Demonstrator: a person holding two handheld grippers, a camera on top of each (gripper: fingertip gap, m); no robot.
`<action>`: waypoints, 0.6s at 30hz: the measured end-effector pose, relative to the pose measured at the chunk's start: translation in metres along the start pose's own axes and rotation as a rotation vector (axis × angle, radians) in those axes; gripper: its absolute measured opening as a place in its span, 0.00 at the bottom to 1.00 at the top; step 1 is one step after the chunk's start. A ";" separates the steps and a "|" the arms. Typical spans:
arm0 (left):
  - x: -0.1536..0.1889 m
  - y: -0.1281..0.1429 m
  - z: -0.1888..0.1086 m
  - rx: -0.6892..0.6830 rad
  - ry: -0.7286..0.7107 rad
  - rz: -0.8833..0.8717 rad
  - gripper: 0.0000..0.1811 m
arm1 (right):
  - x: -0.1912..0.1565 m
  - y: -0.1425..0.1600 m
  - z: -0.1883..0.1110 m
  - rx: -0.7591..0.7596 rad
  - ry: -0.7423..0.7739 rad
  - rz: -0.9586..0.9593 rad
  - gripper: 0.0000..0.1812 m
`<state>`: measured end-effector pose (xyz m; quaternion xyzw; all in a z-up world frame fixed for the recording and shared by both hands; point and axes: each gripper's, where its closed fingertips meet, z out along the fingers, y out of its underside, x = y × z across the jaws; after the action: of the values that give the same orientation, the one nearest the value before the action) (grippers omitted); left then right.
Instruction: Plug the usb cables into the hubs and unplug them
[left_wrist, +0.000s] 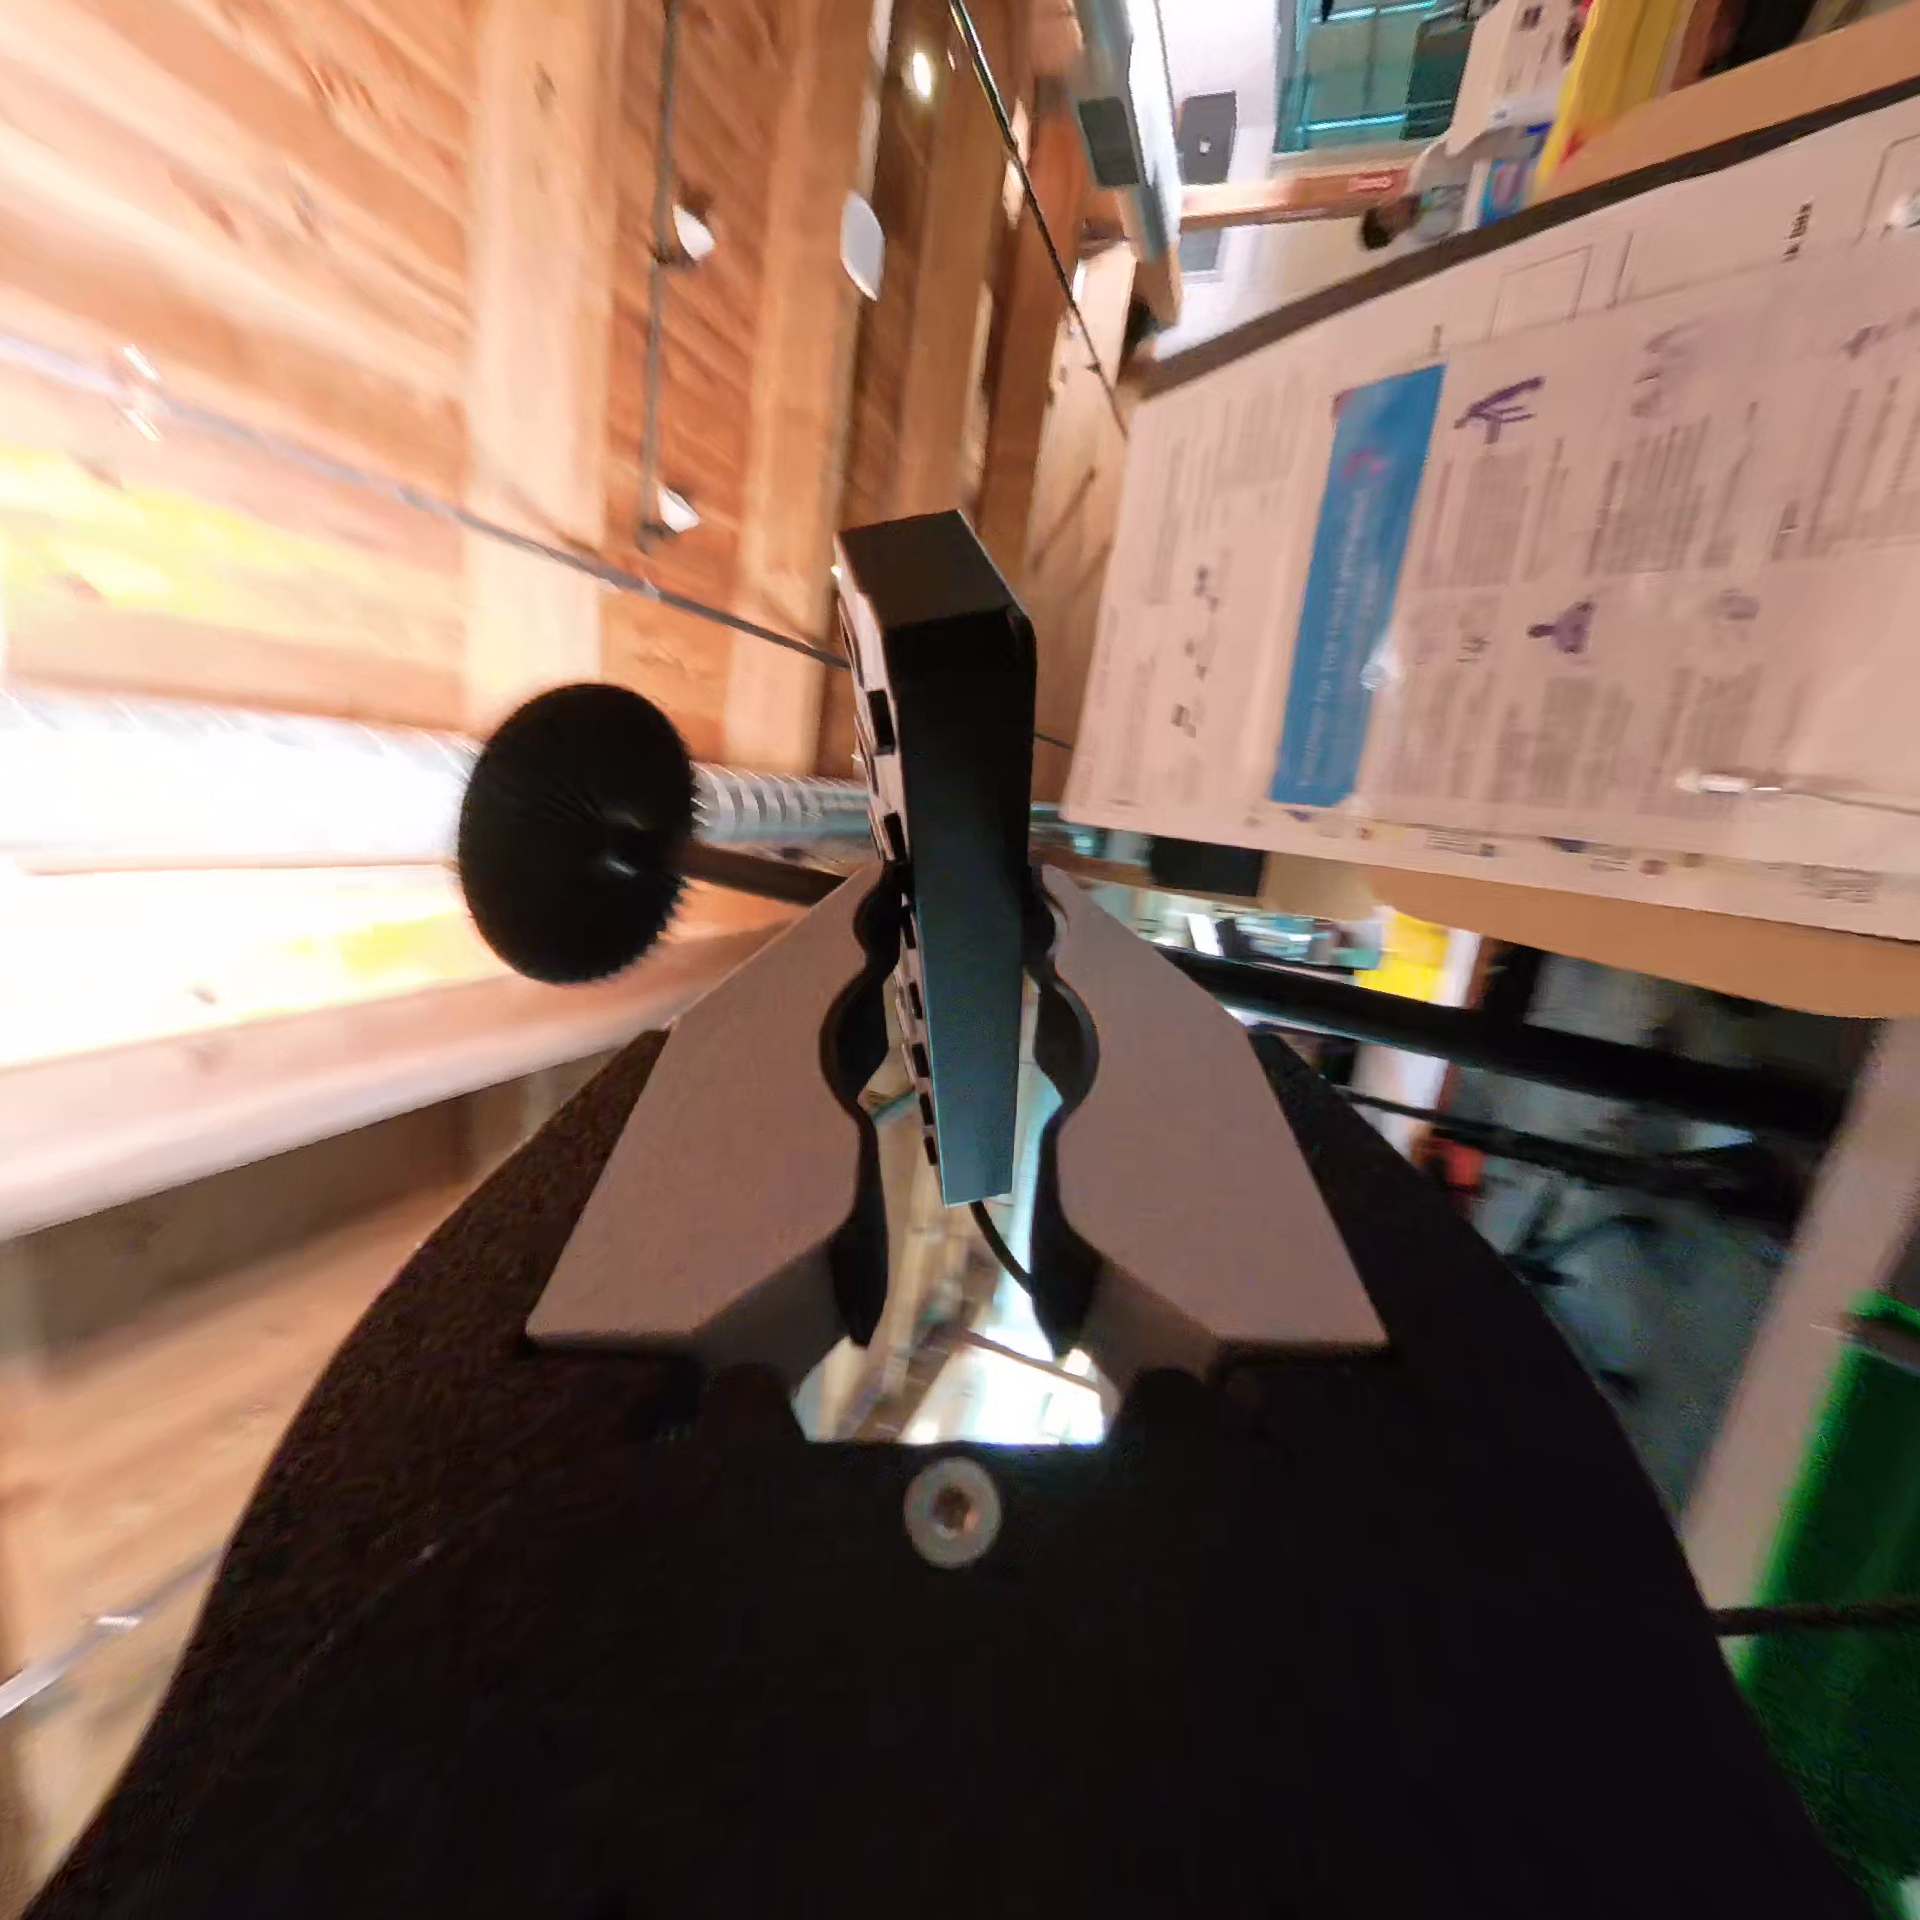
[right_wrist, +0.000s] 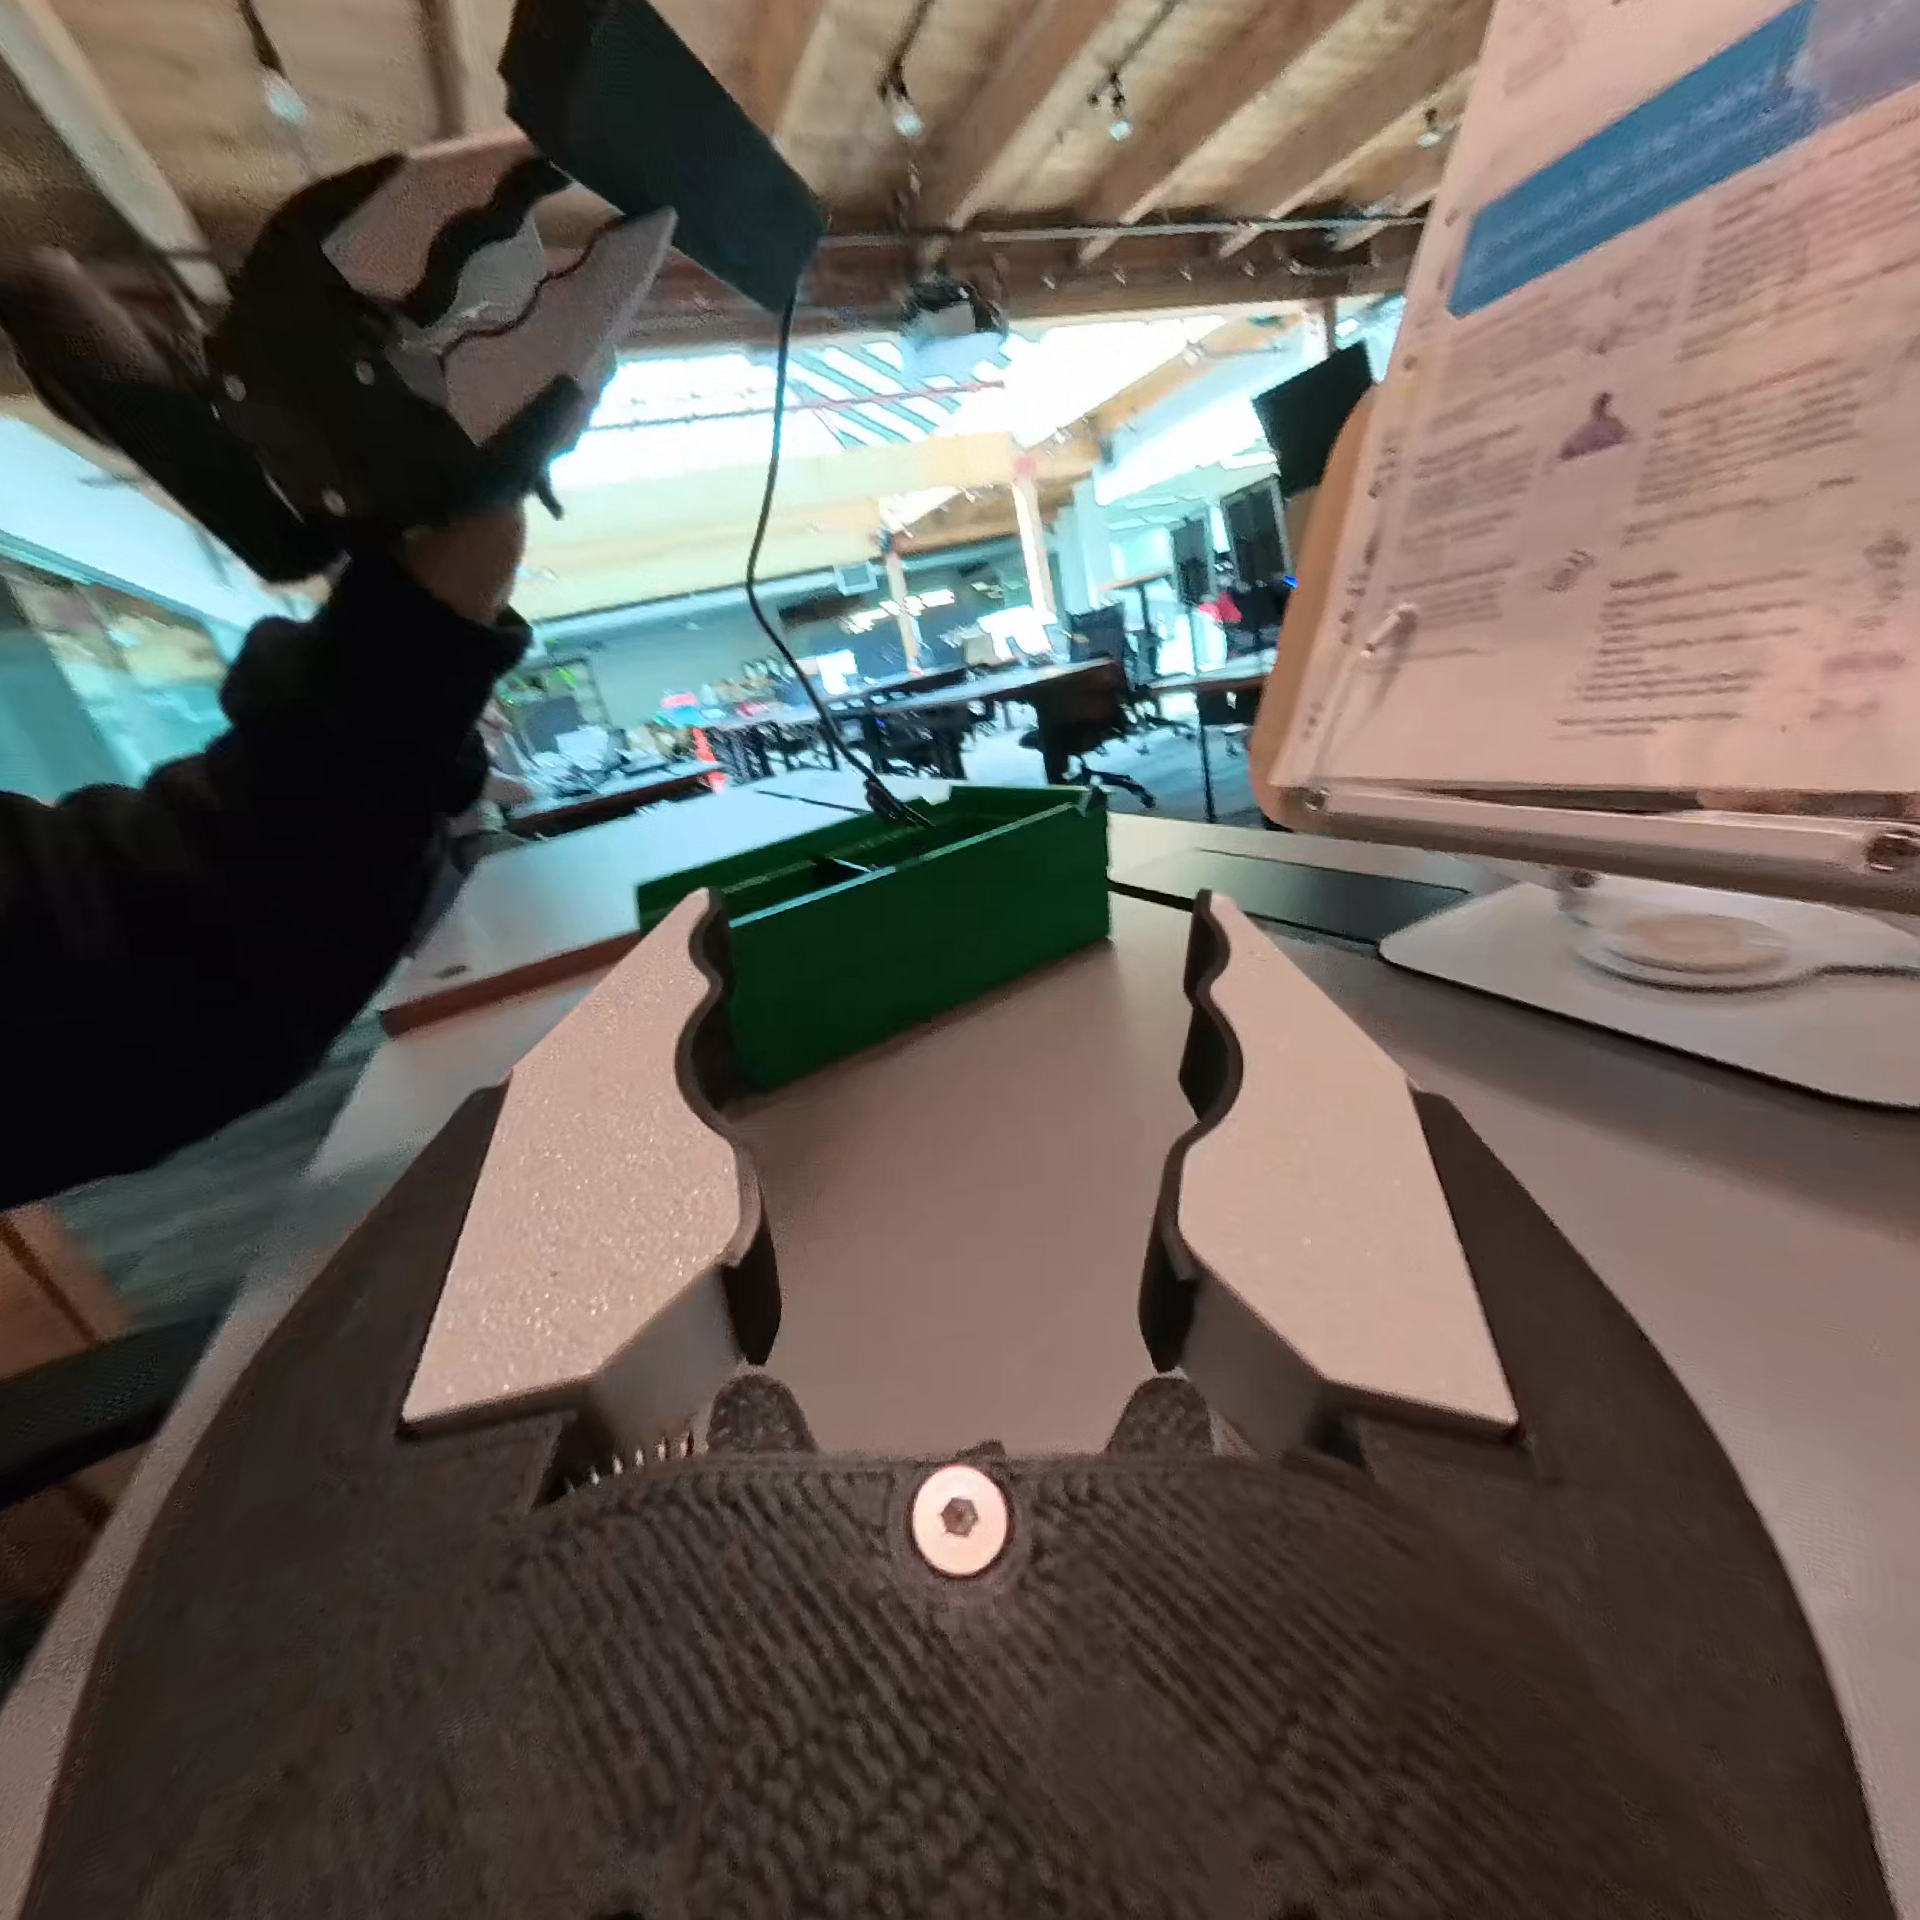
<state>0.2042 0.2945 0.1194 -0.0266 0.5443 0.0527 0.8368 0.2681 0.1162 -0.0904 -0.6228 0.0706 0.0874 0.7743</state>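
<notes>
My left gripper (left_wrist: 956, 904) is shut on a black USB hub (left_wrist: 961, 790) and holds it high in the air, pointed at the wooden ceiling. The hub's ports run down its left side. In the right wrist view the left gripper (right_wrist: 582, 218) and the hub (right_wrist: 665, 135) show at the upper left. The hub's thin black cable (right_wrist: 774, 499) hangs down into a green box (right_wrist: 894, 935) on the table. My right gripper (right_wrist: 951, 966) is open and empty, low over the grey table (right_wrist: 966, 1195), just in front of the green box.
A stand with a printed poster (right_wrist: 1683, 436) and a white base (right_wrist: 1662, 997) is at the right. A person's dark sleeve (right_wrist: 260, 831) holds the left gripper. A black lamp head (left_wrist: 571, 831) hangs near the hub. Desks and chairs are far behind.
</notes>
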 end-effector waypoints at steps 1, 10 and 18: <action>-0.008 -0.012 0.000 0.010 -0.028 0.058 0.11 | -0.002 -0.002 0.000 0.010 -0.014 0.012 0.47; -0.047 -0.093 0.005 0.226 0.026 -0.074 0.11 | -0.007 -0.019 -0.009 0.067 -0.086 0.071 0.47; 0.064 -0.155 -0.035 0.358 0.122 0.225 0.11 | -0.054 -0.066 -0.021 0.141 -0.356 0.342 0.45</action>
<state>0.2163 0.1413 0.0453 0.1801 0.5943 0.0467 0.7824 0.2304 0.0795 -0.0200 -0.5208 0.0435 0.3204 0.7900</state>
